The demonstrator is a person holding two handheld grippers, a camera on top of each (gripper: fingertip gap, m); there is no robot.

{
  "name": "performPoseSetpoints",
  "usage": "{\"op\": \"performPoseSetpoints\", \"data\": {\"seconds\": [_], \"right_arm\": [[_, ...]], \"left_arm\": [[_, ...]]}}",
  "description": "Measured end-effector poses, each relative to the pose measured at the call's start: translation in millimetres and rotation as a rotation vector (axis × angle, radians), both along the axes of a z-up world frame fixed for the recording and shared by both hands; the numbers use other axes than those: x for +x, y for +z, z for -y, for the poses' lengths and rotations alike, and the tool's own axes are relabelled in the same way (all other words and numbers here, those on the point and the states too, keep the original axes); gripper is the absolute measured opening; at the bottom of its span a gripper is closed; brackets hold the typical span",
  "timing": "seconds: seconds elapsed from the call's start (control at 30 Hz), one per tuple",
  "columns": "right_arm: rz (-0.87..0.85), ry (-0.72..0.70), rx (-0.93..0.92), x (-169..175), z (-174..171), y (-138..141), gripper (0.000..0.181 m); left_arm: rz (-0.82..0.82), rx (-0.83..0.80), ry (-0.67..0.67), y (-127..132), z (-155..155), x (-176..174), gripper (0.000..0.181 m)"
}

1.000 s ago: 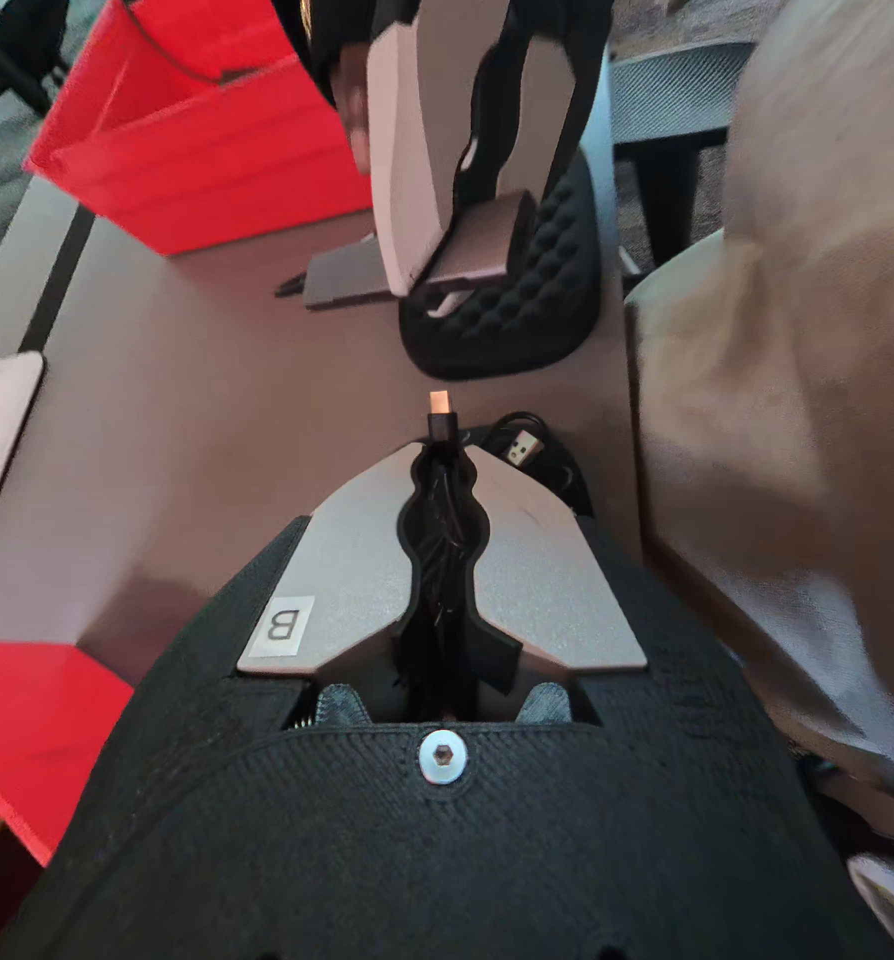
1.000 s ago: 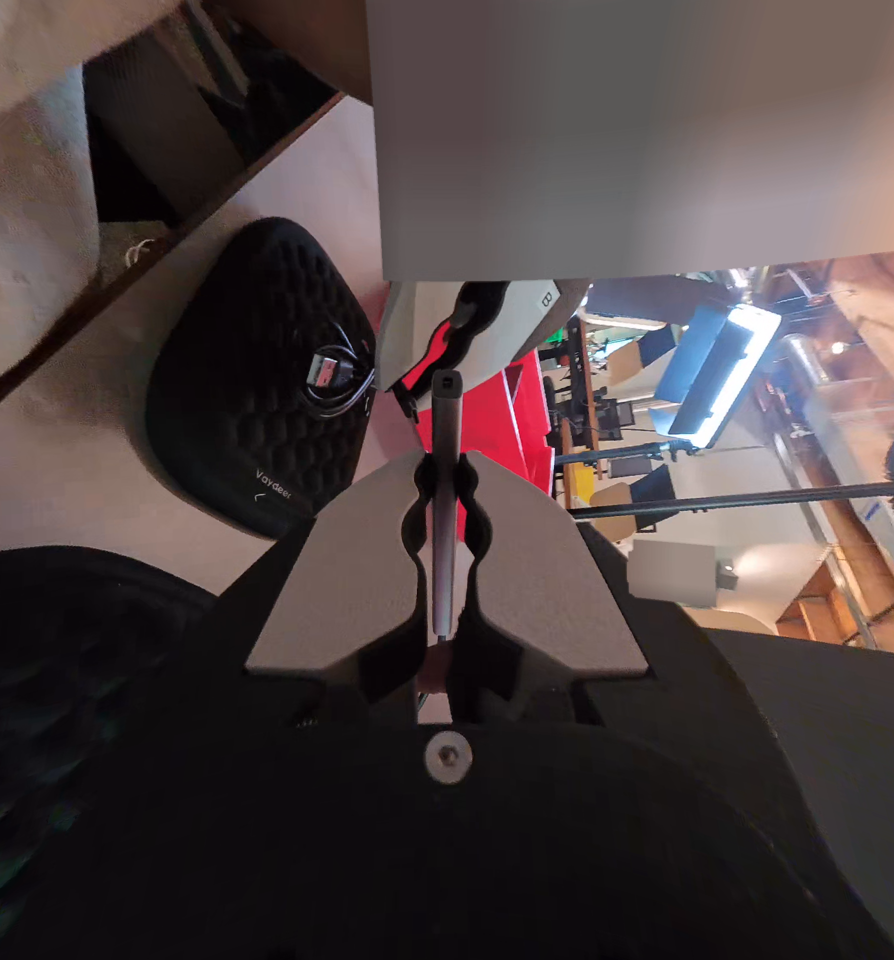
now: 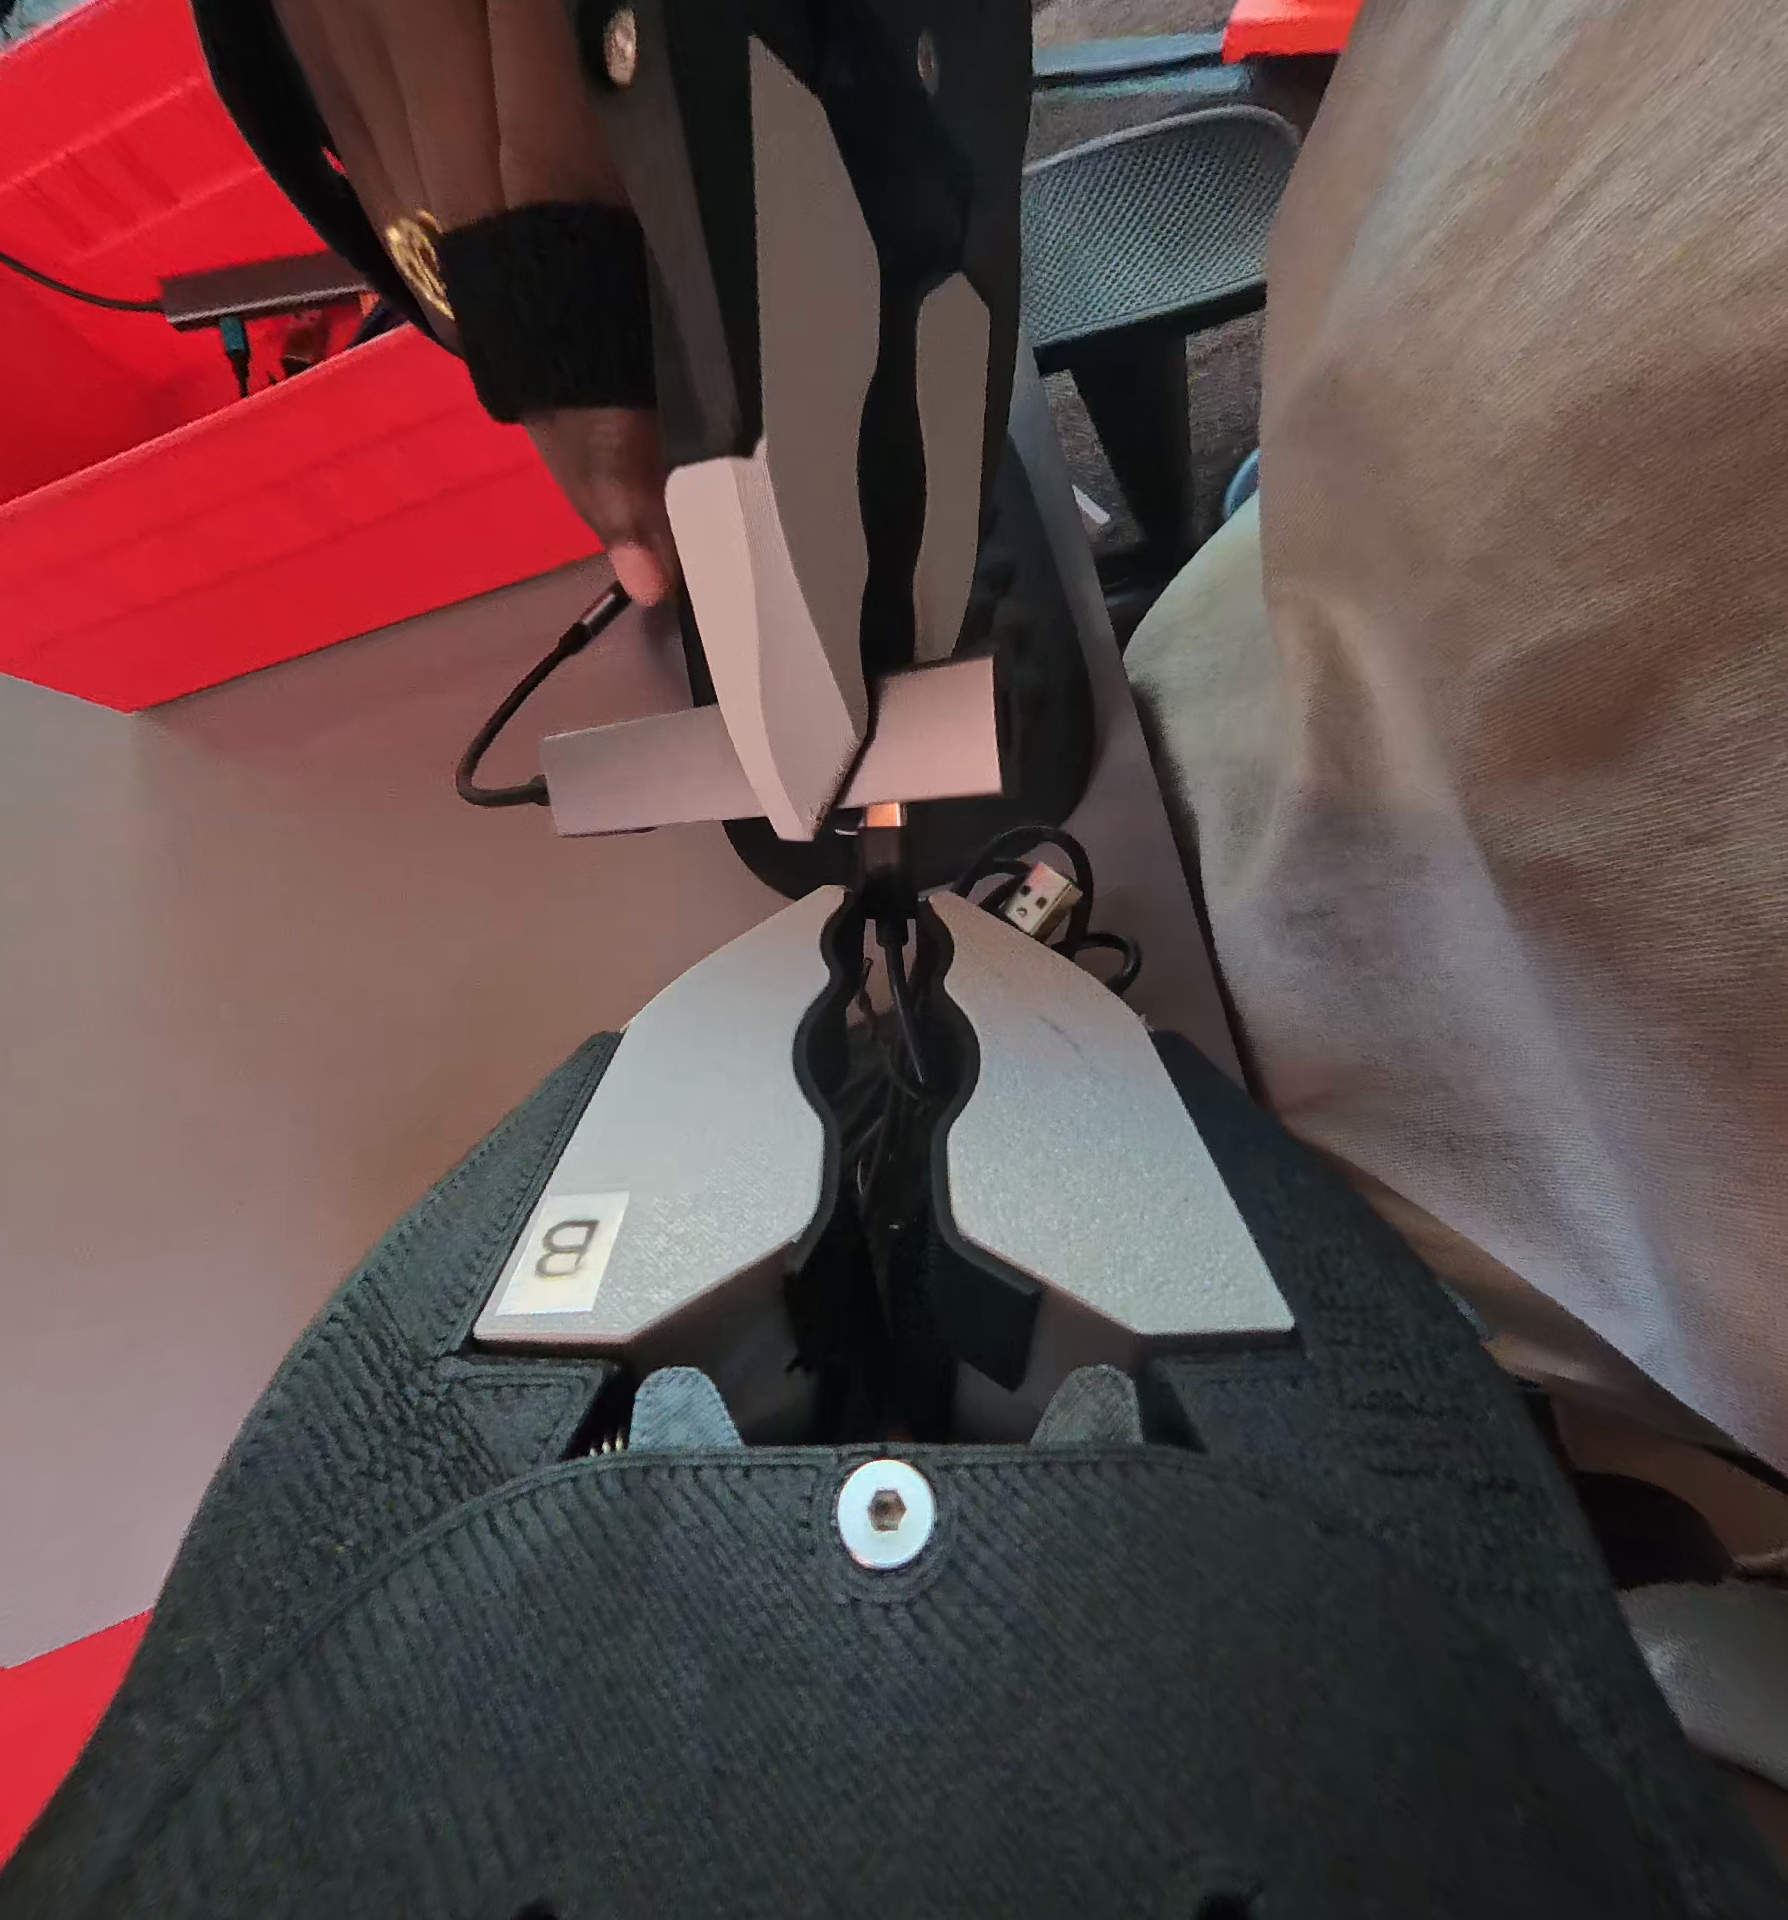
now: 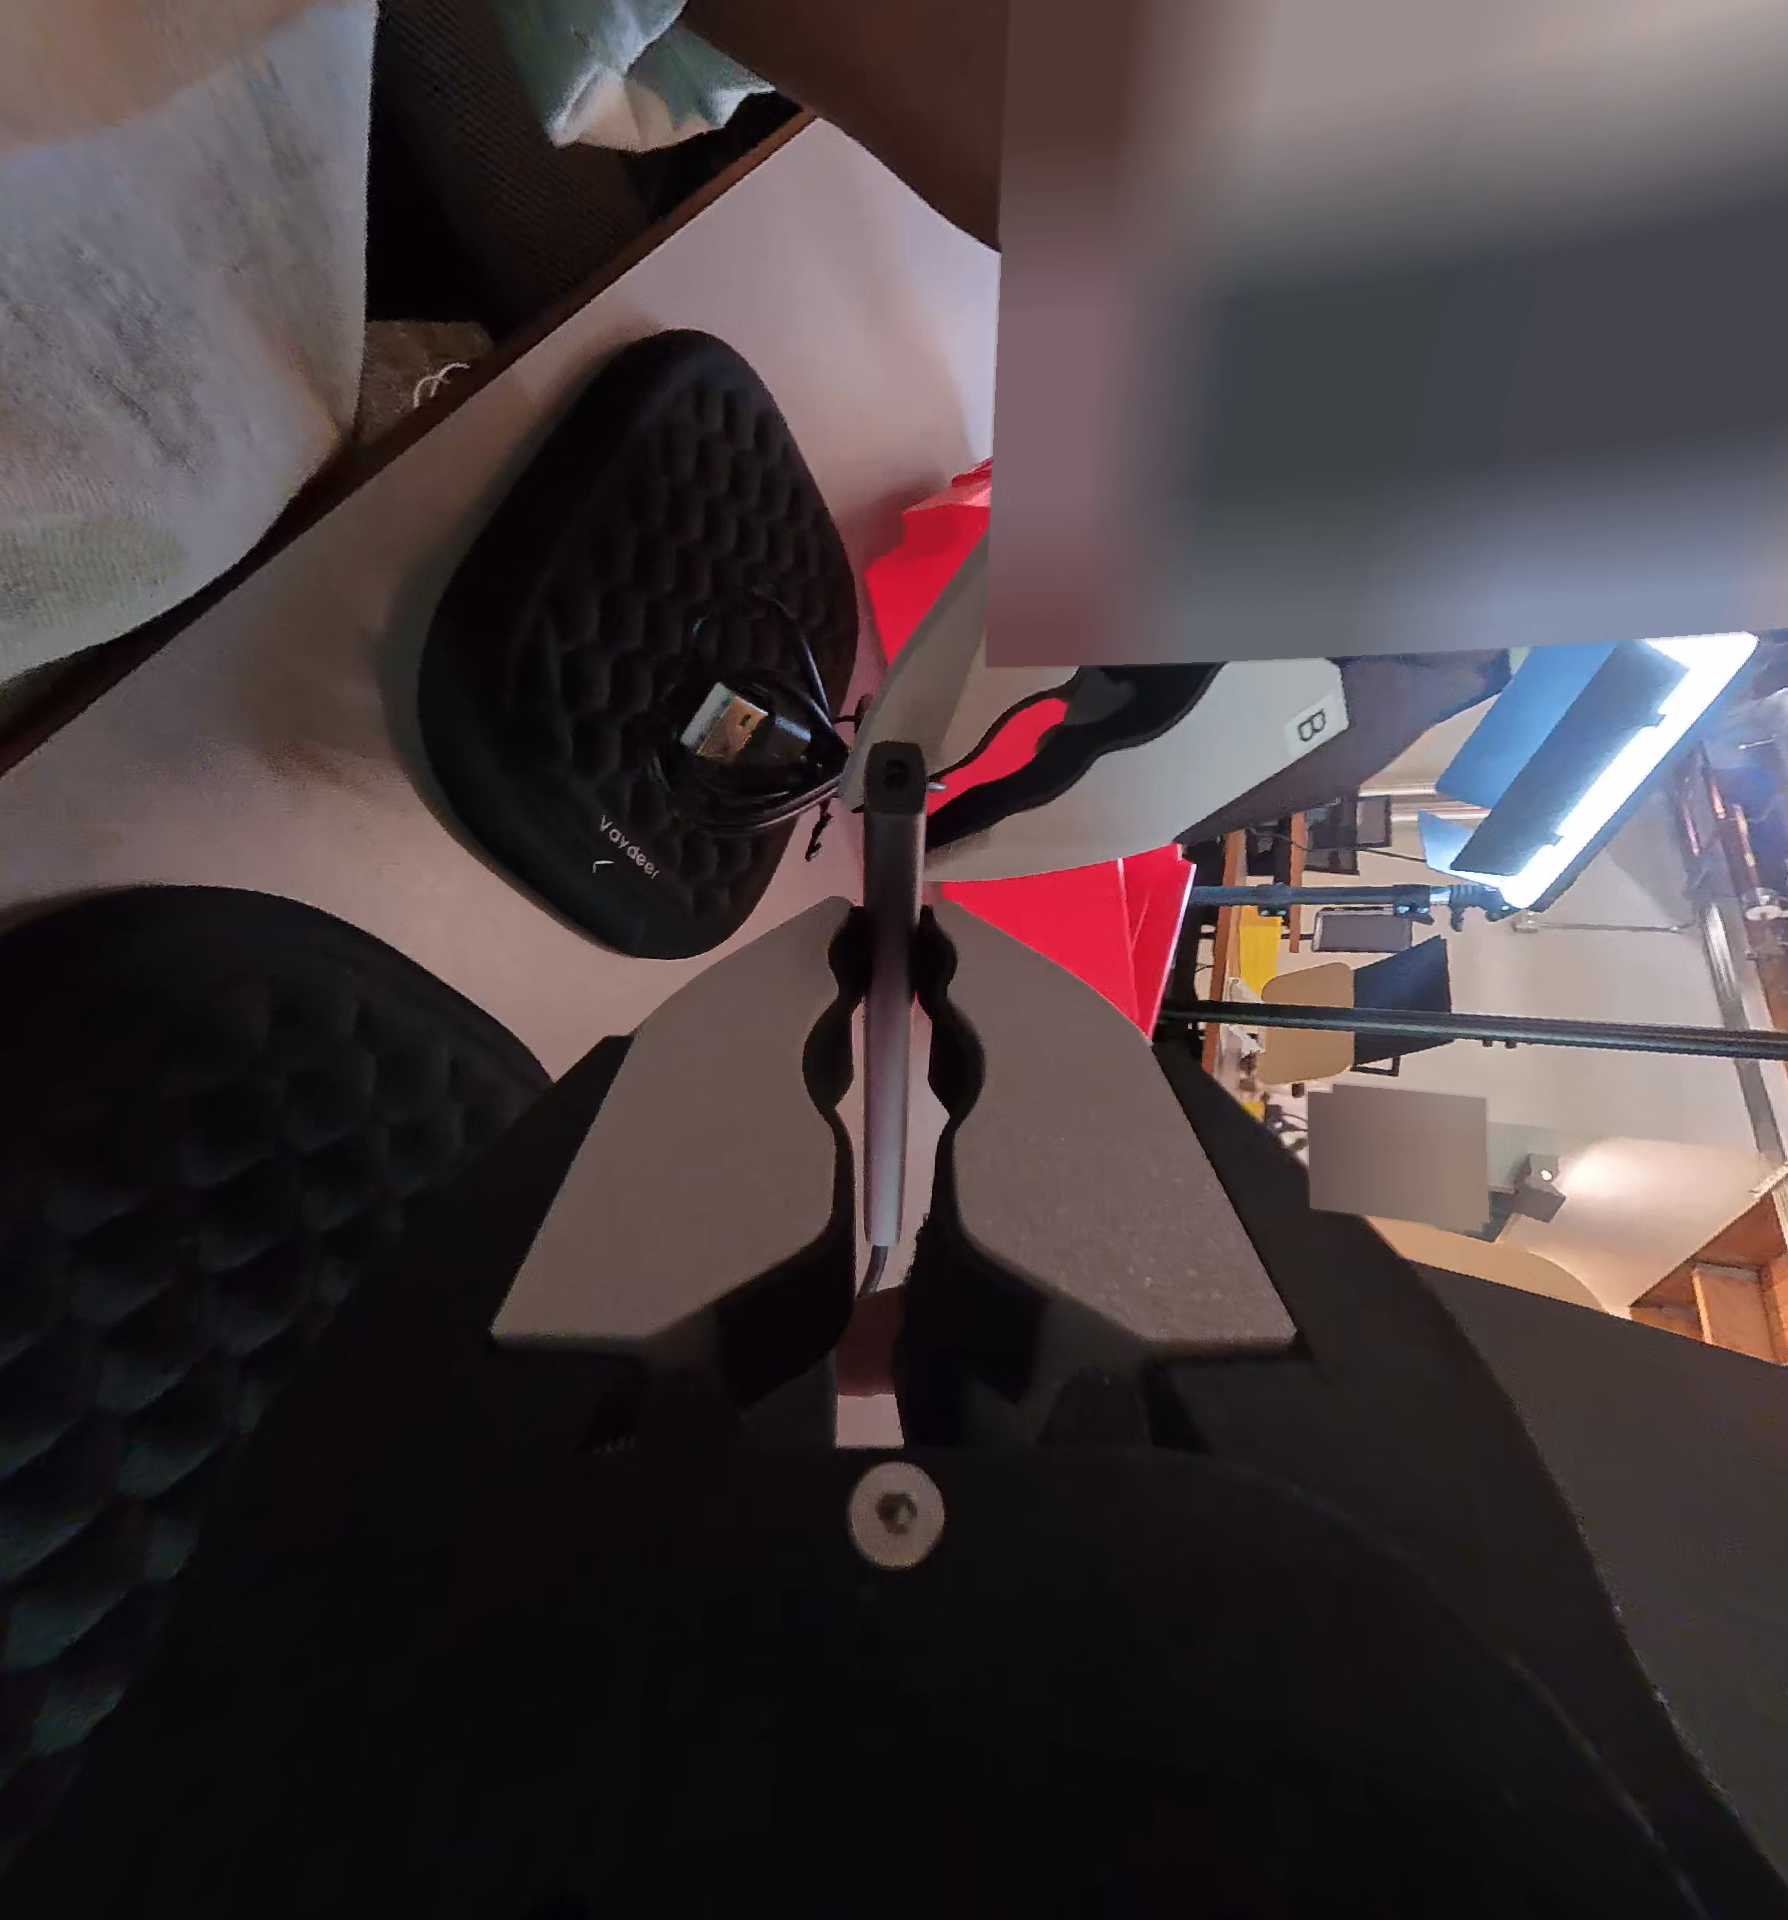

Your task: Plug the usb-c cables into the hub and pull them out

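Above the table (image 3: 246,987), R tongs (image 3: 848,790) were clamped on the grey hub (image 3: 651,764), held off the surface. L tongs (image 3: 885,914) were shut on the usb-c cable (image 3: 882,847), tip touching hub's edge. Judged: keep plug square w/ port, push straight, hub steady.

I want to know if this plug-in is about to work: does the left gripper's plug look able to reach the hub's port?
Probably yes: the left gripper holds the plug right at the hub edge, nothing between them.
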State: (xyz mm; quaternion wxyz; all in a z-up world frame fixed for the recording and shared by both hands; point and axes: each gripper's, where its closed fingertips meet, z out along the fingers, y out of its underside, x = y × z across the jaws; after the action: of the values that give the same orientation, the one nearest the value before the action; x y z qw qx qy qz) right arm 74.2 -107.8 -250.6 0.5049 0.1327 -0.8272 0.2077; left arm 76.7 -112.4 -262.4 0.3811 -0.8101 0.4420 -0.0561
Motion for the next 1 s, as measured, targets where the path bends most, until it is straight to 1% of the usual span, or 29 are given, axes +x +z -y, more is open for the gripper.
{"op": "performPoseSetpoints", "data": {"seconds": [0.03, 0.1, 0.2, 0.27, 0.4, 0.5, 0.6, 0.67, 0.73, 0.83, 1.0], "right_arm": [[0.012, -0.008, 0.008, -0.7, -0.6, -2.4, 0.009], [0.029, -0.039, 0.023, -3.5, -4.3, -5.7, 0.009], [0.062, -0.093, 0.007, -6.5, -9.7, -10.4, 0.009], [0.078, -0.133, 0.043, -9.7, -12.7, -18.2, 0.008], [0.125, -0.268, 0.157, -21.3, -25.1, -41.2, 0.008], [0.114, -0.343, 0.168, -30.1, -28.8, -49.9, 0.006], [0.083, -0.416, 0.198, -42.0, -37.8, -52.5, 0.008], [0.062, -0.423, 0.203, -48.5, -39.9, -53.5, 0.008], [0.051, -0.411, 0.163, -51.6, -38.0, -52.8, 0.008], [0.048, -0.389, 0.095, -51.4, -33.3, -50.4, 0.008], [0.036, -0.37, 0.047, -48.6, -30.5, -47.5, 0.008]], "left_arm": [[-0.01, -0.014, 0.003, -2.0, -0.4, -0.3, 0.008], [-0.014, -0.029, 0.026, -4.7, -3.3, -1.8, 0.008], [0.118, -0.056, 0.049, -4.9, -6.8, -0.4, 0.007], [0.185, -0.109, 0.071, -9.9, -8.3, -1.5, 0.007], [0.222, -0.241, 0.206, -30.4, -17.2, -6.7, 0.007], [0.346, -0.248, 0.279, -27.5, -28.4, -3.2, 0.008], [0.332, -0.229, 0.365, -32.7, -35.4, -15.8, 0.008], [0.313, -0.222, 0.394, -36.3, -36.3, -22.3, 0.008], [0.297, -0.203, 0.409, -37.4, -34.5, -26.6, 0.009], [0.288, -0.19, 0.408, -39.1, -29.8, -30.6, 0.009], [0.293, -0.169, 0.401, -37.4, -28.0, -30.1, 0.009]]}}
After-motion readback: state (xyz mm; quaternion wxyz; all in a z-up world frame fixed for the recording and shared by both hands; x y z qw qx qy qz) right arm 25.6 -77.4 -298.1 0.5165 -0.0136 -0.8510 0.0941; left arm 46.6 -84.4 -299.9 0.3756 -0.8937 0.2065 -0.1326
